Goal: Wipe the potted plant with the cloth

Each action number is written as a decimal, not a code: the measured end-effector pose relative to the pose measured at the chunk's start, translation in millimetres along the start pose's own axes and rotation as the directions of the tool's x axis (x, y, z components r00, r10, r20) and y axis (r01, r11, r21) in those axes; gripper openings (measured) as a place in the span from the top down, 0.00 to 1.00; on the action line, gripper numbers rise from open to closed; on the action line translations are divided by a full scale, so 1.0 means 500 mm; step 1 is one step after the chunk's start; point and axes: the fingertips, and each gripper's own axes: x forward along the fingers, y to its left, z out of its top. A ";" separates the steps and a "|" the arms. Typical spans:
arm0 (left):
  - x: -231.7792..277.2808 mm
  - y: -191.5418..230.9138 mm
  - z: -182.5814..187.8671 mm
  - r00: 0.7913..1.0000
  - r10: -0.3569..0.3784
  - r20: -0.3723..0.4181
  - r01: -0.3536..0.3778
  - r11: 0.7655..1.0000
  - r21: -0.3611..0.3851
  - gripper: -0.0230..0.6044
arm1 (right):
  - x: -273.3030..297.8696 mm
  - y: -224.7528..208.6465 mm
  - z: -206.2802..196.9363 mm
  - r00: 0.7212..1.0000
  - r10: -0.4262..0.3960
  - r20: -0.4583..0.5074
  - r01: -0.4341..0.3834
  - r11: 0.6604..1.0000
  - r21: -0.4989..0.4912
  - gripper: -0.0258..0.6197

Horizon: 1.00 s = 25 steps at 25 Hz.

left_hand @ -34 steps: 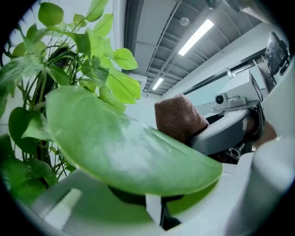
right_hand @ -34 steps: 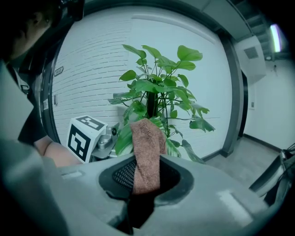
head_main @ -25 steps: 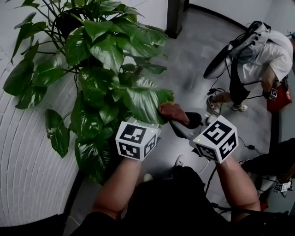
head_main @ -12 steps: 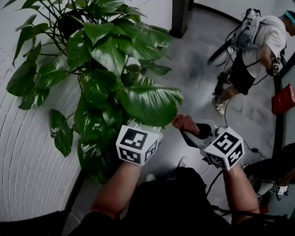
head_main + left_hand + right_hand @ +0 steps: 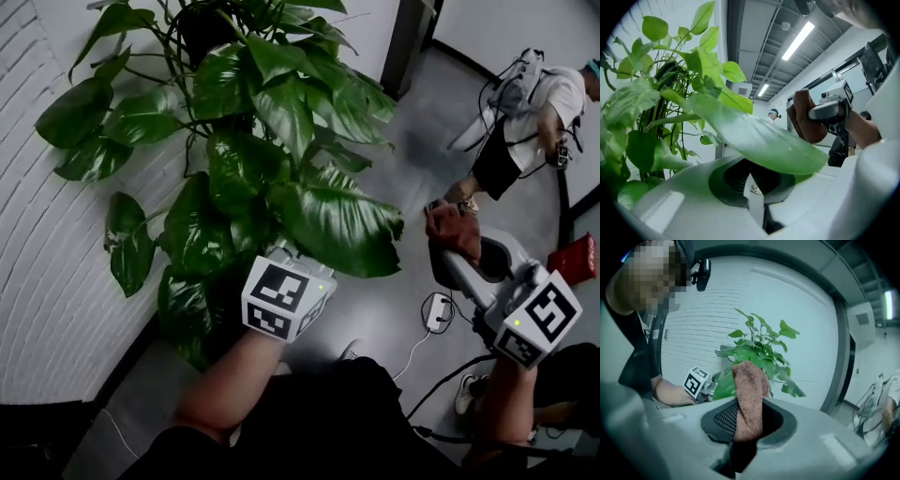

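The potted plant (image 5: 272,141) with broad glossy green leaves stands against the wall. My left gripper (image 5: 281,255) sits under its large lowest leaf (image 5: 342,225). In the left gripper view that leaf (image 5: 754,140) lies flat across the jaw tips, not between them, and the jaws stand together with only a thin slit. My right gripper (image 5: 457,262) is out to the right, clear of the foliage. It is shut on a brown cloth (image 5: 450,230), which sticks up from its jaws (image 5: 749,394) and faces the plant (image 5: 759,348).
A white brick wall (image 5: 47,281) curves along the left. A dark column (image 5: 408,42) stands behind the plant. A person (image 5: 520,112) stands at the back right. A white adapter with a cable (image 5: 437,314) lies on the grey floor, and a red object (image 5: 574,258) sits at the right edge.
My right gripper has drawn the cloth off the large leaf and away to the right. The left gripper has stayed under the leaf. The person behind has walked further off.
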 end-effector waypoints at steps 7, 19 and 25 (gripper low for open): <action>0.001 0.027 0.026 0.999 0.031 0.041 -0.032 0.999 0.018 0.94 | 0.116 0.069 0.148 0.989 0.147 -0.030 -0.149 0.942 -0.301 0.86; 0.014 0.050 0.041 0.996 0.053 0.067 -0.056 0.997 0.044 0.94 | 0.279 0.100 0.101 0.959 0.123 -0.257 -0.252 0.787 -0.564 0.86; 0.023 0.047 0.031 0.998 0.052 0.045 -0.055 0.997 0.059 0.94 | 0.288 0.088 0.066 0.952 0.165 -0.258 -0.279 0.814 -0.509 0.86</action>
